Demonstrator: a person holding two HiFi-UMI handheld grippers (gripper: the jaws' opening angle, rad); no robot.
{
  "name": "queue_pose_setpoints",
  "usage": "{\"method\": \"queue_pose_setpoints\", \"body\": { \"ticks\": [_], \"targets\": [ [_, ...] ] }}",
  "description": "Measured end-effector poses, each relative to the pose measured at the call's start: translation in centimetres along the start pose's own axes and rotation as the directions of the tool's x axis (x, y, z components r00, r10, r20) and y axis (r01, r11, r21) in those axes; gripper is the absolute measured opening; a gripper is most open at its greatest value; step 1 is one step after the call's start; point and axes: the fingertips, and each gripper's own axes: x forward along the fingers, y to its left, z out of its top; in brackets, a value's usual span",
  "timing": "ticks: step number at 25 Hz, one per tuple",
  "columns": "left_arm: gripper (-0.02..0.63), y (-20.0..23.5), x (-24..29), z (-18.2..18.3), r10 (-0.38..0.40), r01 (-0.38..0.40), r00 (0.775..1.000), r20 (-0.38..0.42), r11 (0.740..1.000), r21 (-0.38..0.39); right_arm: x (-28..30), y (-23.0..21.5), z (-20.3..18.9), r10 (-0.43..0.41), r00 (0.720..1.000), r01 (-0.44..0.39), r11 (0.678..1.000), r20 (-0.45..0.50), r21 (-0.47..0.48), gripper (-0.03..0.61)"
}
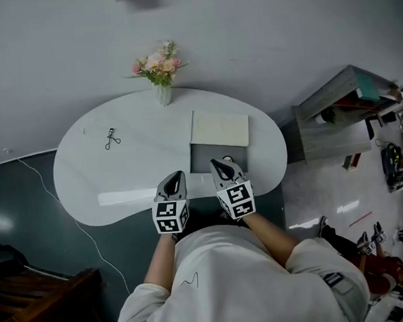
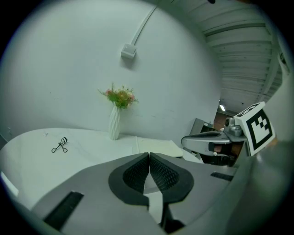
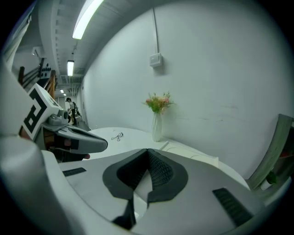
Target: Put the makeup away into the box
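1. Both pairs of jaws are pressed together, pad against pad, with nothing between them. That holds for the left gripper [image 2: 149,158] and the right gripper [image 3: 147,156] alike, each in its own view.
2. From the head view, the two grippers hang side by side over the near edge of the table [image 1: 141,171], angled gently downward. The right one sits just in front of the box [image 1: 201,155].
3. The box is open. Its grey hollow faces up, and its pale lid [image 1: 218,128] lies flat behind it, toward the vase [image 1: 162,93] of flowers.
4. The only makeup piece I can find is the eyelash curler [image 1: 111,138]. It lies flat on the left part of the table, well apart from the box and from both grippers. The left gripper is the nearer one to it.
5. I judge the curler to be light and stiff, made of thin metal, and low against a smooth, glossy top. It is likely to skate away if I nudge it from one side.
6. I would open the jaws first, then close across the narrow stretch near the pivot, where the two handles run together. I would avoid the finger loops and the curved clamp end, which I expect would twist in the pads.
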Motion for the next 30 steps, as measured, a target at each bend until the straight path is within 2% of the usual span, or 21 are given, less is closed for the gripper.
{"method": "queue_pose_setpoints", "body": {
  "ticks": [5, 10, 14, 18, 22, 30],
  "targets": [
    [0.021, -4.8, -1.3, 4.3, 0.055, -0.060, 0.988, 0.148, 0.998, 0.028, -6.4, -4.5, 4.2, -0.036, 0.987, 0.041, 0.999, 0.157, -0.029, -0.003],
    [0.021, -9.7, -3.8, 8.4, 0.081, -0.107, 0.958, 0.275, 0.991, 0.079, -12.0, -6.2, 7.4, -0.026, 0.960, 0.048, 0.996, 0.279, -0.070, -0.003],
    [0.021, -12.5, -5.4, 10.7, 0.106, -0.158, 0.932, 0.347, 0.980, 0.124, -14.8, -7.2, 8.7, -0.012, 0.925, 0.063, 0.990, 0.379, -0.124, -0.003],
    [0.021, -13.8, -6.4, 11.7, 0.128, -0.190, 0.920, 0.370, 0.972, 0.136, -16.5, -8.1, 9.1, -0.019, 0.901, 0.086, 0.987, 0.433, -0.134, -0.003],
    [0.021, -14.7, -6.9, 12.2, 0.122, -0.192, 0.923, 0.365, 0.968, 0.163, -17.4, -8.7, 9.0, -0.039, 0.908, 0.083, 0.993, 0.417, -0.088, -0.003],
    [0.021, -13.5, -7.9, 13.7, 0.091, -0.175, 0.920, 0.382, 0.966, 0.190, -16.8, -6.8, 10.6, -0.057, 0.899, 0.105, 0.991, 0.433, -0.088, -0.003]
  ]
}}
